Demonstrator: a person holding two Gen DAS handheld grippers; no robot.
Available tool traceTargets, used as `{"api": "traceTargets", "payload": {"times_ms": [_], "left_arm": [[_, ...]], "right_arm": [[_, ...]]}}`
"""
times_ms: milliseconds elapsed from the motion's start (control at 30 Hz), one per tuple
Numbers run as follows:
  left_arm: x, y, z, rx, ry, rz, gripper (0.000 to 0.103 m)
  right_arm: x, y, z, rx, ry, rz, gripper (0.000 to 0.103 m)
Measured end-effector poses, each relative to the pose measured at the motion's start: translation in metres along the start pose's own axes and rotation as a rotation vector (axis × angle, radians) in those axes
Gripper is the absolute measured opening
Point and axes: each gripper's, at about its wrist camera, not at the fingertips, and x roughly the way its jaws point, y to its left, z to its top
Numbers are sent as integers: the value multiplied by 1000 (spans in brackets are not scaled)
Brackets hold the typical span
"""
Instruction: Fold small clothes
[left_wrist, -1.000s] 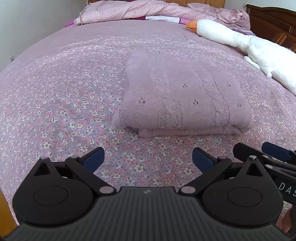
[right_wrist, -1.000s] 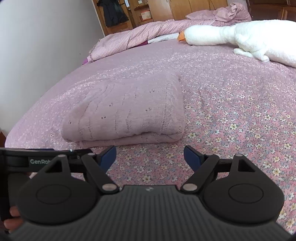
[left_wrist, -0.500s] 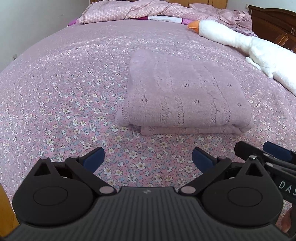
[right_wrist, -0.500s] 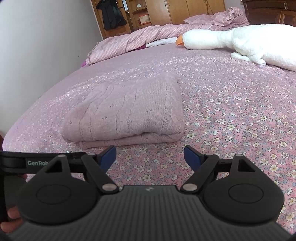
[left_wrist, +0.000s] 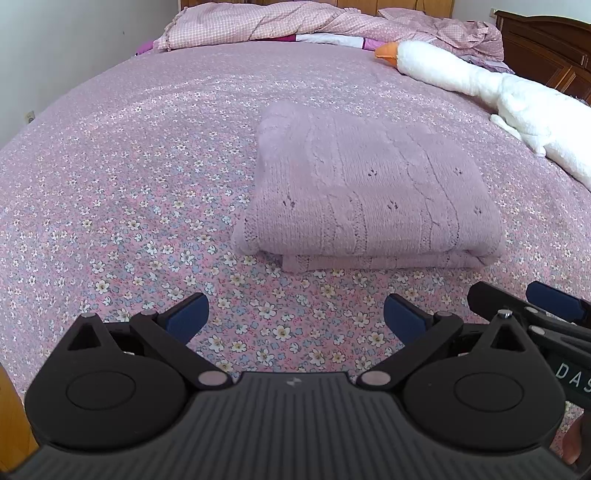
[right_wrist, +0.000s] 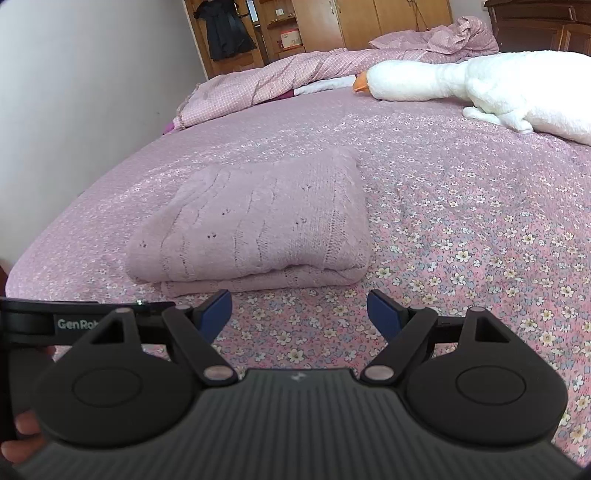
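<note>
Pink knit garment (left_wrist: 369, 192) lies folded on bed (left_wrist: 129, 166), just ahead of both grippers; left gripper (left_wrist: 295, 319) and right gripper (right_wrist: 299, 312) held wide, empty; fold judged complete; loose lower edge best squared gently, if touched.

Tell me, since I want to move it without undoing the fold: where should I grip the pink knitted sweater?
Probably the near edge of the folded sweater, where the stacked layers show. Come in low from the front with the open left gripper and right gripper, each pinching all layers near a front corner.
</note>
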Motion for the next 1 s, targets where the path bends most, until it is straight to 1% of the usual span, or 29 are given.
{"api": "traceTargets", "payload": {"times_ms": [767, 1000], "left_arm": [[-1, -1, 0, 8, -1, 5, 103], [3, -4, -1, 22, 13, -6, 103]], "right_arm": [[-2, 1, 1, -8, -3, 4, 82], [-4, -1, 1, -3, -6, 1, 82]]}}
